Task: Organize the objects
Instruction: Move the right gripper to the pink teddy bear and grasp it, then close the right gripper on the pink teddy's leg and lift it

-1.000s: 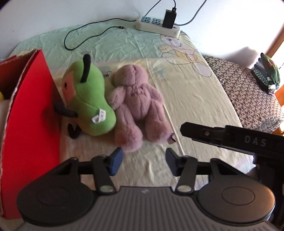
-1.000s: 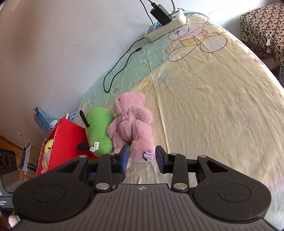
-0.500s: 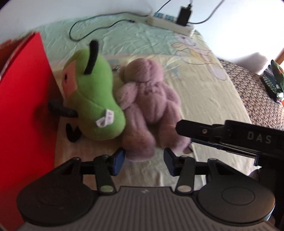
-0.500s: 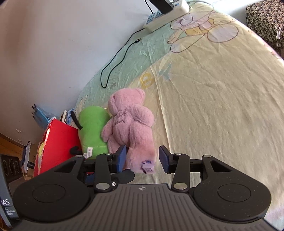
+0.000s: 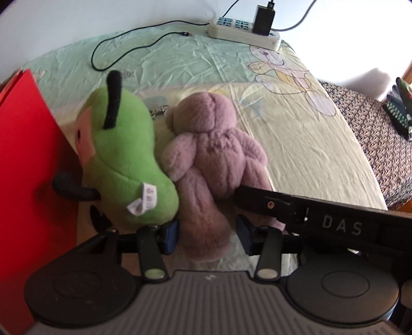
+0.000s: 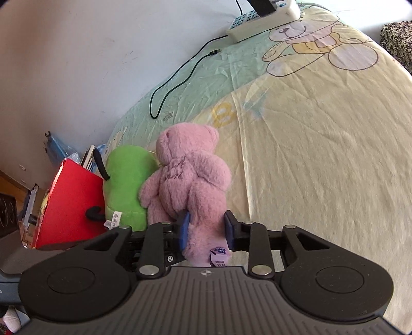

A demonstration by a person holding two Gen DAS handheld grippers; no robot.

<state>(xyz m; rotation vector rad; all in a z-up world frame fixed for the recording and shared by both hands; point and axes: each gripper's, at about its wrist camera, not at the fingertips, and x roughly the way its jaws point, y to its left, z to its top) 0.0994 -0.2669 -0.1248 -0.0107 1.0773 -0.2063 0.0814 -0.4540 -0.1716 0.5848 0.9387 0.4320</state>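
Right claw (image 6: pixel 206 232) is closing, clamped on the fluffy pink plush bear's (image 6: pixel 188 177) leg; left claw (image 5: pixel 207 233) is closing around its other leg, pads apart.

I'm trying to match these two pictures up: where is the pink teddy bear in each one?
Left wrist view: pink teddy bear at centre, beside the green plush toy.
Right wrist view: bear left of centre, one leg between the closing right gripper.
Shared landmark: white power strip.

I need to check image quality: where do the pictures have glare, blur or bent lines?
Left wrist view: the upper right corner burns out white behind the white plastic power strip; the flat red cardboard box looks soft. Right wrist view: sharp, though the fisheye curves the yellow bear-print bedsheet.
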